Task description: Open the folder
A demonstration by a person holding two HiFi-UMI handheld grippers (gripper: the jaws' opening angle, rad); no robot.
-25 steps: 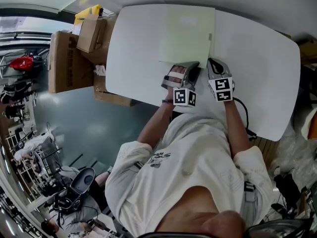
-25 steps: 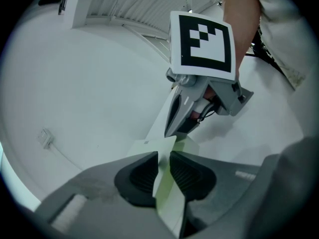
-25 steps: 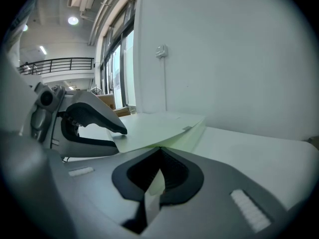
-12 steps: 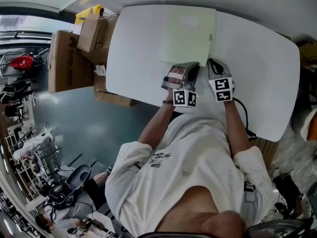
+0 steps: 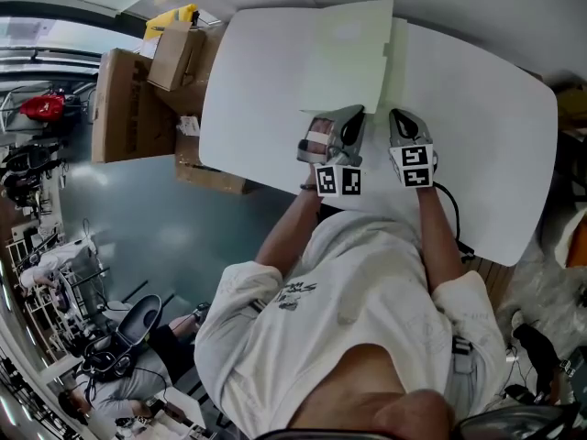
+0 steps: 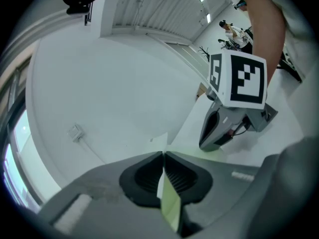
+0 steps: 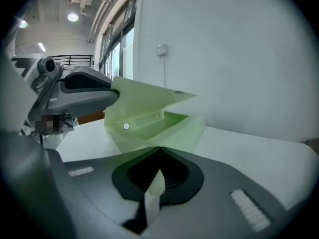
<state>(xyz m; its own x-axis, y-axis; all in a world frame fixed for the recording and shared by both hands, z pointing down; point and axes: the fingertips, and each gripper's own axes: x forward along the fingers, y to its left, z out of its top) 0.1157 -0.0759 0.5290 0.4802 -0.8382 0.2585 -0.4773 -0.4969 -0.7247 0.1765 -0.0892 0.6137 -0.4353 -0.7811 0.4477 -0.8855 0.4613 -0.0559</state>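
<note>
Nearest: both grippers sit just inside the near edge of the white table (image 5: 486, 136), side by side, close but apart.

Left gripper (image 6: 163, 154): jaws have just been closing and are now pinched together on the folder's thin cover (image 5: 347, 49), which runs edge-on between the pads.

Right gripper (image 7: 158, 149): jaws together on the pale thin lower leaf (image 5: 396, 53), low at table level.

Folder (image 7: 149, 114): translucent pale-green plastic, smooth, slightly glossy, rectangular. The cover is raised off the lower leaf, and the mouth gapes toward the right gripper. A small round white stud (image 7: 126, 126) shows inside. The folder lies directly beyond both sets of jaws, extending toward the far table edge.

Table top matte, corners rounded. Bare surface is broad to the right of the folder, narrower to the left.

Cardboard boxes (image 5: 128, 108) stand past the left edge, on the floor.
</note>
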